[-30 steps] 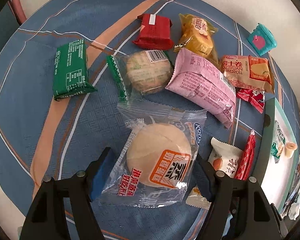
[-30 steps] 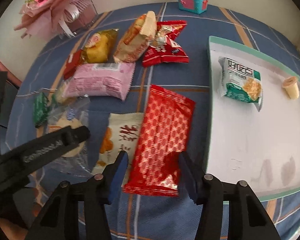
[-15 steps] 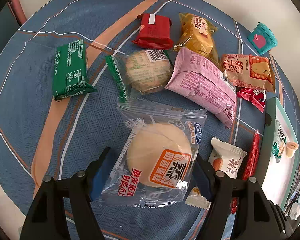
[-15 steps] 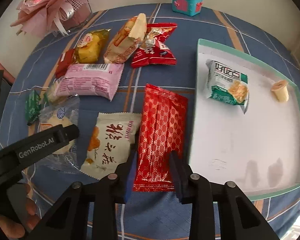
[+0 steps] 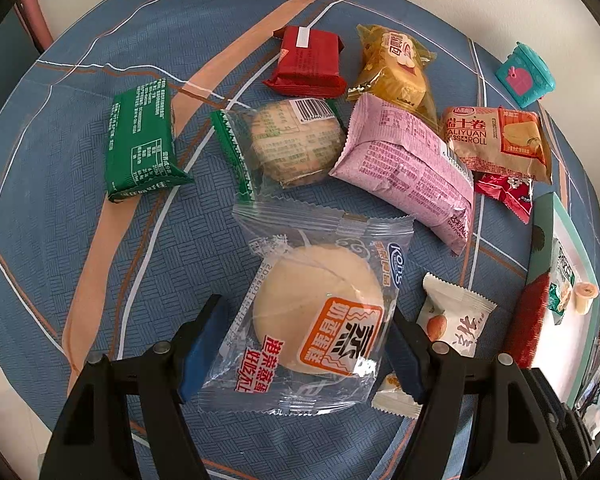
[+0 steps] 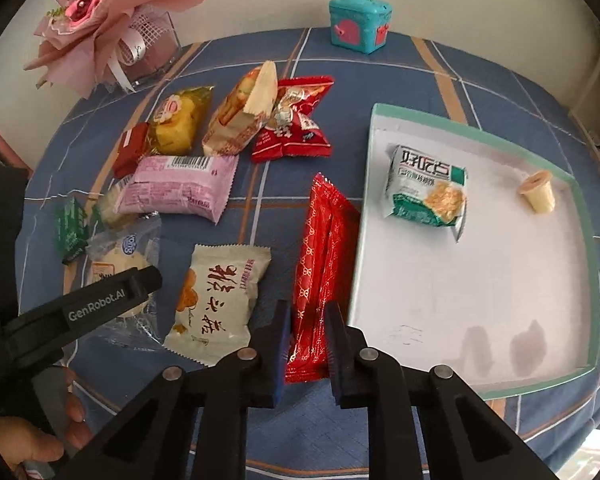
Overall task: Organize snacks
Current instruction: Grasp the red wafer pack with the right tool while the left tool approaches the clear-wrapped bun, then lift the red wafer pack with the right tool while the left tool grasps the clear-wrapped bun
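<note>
My right gripper [image 6: 307, 314] is shut on the near end of a long red patterned packet [image 6: 323, 248], which is pinched into a fold and leans against the rim of the white tray [image 6: 539, 280]. That packet's edge [image 5: 527, 320] shows at the right of the left wrist view. A green-white packet [image 6: 427, 196] and a small jelly cup [image 6: 537, 192] lie in the tray. My left gripper [image 5: 305, 314] straddles a clear packet with a round bun [image 5: 315, 316] flat on the blue cloth, its pads against the wrapper's two sides.
Loose snacks cover the cloth: a white packet [image 6: 220, 300], a pink one [image 6: 176, 188], a red candy bag [image 6: 296, 120], a tan roll [image 6: 244, 112], a yellow cake [image 6: 180, 120], a green bar [image 5: 140, 140]. A teal box [image 6: 357, 24] and a bouquet [image 6: 100, 32] stand at the back.
The right jaws closed on the red packet and rose a little, folding its near end. The left gripper and the bun packet stayed put.
</note>
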### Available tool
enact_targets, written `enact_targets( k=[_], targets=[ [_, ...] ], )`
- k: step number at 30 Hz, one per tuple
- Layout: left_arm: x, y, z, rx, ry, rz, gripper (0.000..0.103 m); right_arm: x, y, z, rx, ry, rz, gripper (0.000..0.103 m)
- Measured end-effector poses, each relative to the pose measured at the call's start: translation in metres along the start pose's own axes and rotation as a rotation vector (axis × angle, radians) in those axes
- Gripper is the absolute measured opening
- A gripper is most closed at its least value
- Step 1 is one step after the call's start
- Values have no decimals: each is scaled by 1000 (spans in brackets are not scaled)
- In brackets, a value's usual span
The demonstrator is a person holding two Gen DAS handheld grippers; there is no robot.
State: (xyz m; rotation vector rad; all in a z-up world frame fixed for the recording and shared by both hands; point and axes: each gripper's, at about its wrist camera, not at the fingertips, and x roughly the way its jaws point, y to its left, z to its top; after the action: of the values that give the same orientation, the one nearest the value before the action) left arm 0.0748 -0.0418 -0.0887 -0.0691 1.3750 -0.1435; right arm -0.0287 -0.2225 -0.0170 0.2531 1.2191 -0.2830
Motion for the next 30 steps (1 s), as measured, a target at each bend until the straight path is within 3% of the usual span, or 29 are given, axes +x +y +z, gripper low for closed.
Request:
enact_targets(
  k=[13,19,24,30],
  targets=[
    [0,-2,-1,16,1,12,76,-7,-6,-1,-20,-21,-61,18],
    [0,-3,-2,19,1,12,76,0,-1,-1,-26,-11,0,10],
    [-4,-2,-2,19,-1,-5,62,7,3,-3,-21,9,50,10],
    [-6,-4,-2,30,5,-24,61,15,10,-6,-5,59,173,9]
  ],
)
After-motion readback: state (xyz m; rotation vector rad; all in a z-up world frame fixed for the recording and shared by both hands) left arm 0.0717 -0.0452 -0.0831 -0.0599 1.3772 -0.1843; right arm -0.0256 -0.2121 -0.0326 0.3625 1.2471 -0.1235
